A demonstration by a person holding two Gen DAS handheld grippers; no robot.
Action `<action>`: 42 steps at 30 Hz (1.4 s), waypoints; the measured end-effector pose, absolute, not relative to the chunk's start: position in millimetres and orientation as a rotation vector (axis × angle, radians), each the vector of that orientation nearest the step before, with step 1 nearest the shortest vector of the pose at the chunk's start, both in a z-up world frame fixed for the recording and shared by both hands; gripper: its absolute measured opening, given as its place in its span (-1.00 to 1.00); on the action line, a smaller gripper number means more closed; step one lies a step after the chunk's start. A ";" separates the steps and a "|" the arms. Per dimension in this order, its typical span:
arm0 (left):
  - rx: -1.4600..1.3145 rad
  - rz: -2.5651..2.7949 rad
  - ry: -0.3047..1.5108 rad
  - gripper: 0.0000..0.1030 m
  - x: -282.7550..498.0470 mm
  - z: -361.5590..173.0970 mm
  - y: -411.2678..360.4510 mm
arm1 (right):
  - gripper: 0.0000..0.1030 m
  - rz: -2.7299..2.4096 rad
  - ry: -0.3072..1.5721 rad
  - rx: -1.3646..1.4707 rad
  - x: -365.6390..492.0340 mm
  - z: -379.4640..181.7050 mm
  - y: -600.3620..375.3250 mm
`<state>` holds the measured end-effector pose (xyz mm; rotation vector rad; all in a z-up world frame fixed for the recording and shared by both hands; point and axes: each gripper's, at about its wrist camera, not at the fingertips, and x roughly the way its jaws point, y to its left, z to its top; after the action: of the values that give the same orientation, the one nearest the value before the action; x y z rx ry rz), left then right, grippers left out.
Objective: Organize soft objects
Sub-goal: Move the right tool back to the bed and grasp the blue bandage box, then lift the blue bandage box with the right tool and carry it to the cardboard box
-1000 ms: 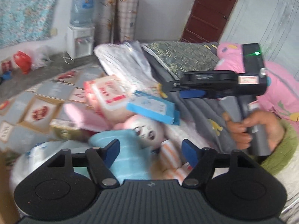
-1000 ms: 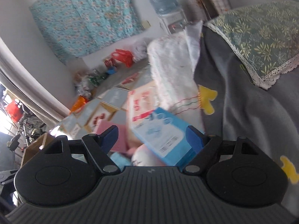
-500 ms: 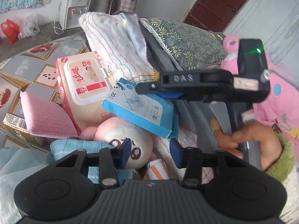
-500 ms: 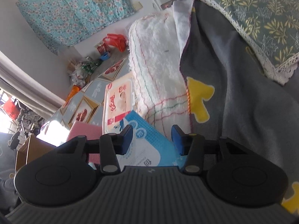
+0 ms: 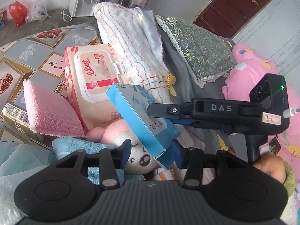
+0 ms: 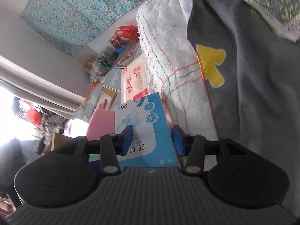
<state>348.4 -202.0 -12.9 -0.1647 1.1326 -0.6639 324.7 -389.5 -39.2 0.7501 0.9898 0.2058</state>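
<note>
Right gripper (image 6: 152,137) is clamping the blue box (image 6: 146,129), lifting it off the plush doll (image 5: 131,148); left gripper (image 5: 151,152) is closing on the same box; next, carrying it aside.

right gripper (image 6: 152,138) clamping blue box (image 6: 148,131), white towel (image 6: 168,56) beside

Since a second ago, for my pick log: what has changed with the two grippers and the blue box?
Both grippers dropped toward the pile and narrowed their jaws. The right gripper closed on the blue box and tipped it up on edge; the left gripper now brackets its lower corner above the plush doll. The wipes pack, pink pad and white towel stayed put.
</note>
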 end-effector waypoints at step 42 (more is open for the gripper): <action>-0.258 -0.481 0.782 -0.27 218.9 115.5 5.0 | -0.16 0.616 0.859 0.763 278.8 88.1 -198.0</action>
<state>218.9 5.0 115.5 -0.2578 0.7818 -0.4813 278.8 -198.0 88.1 0.7631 0.8593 0.6161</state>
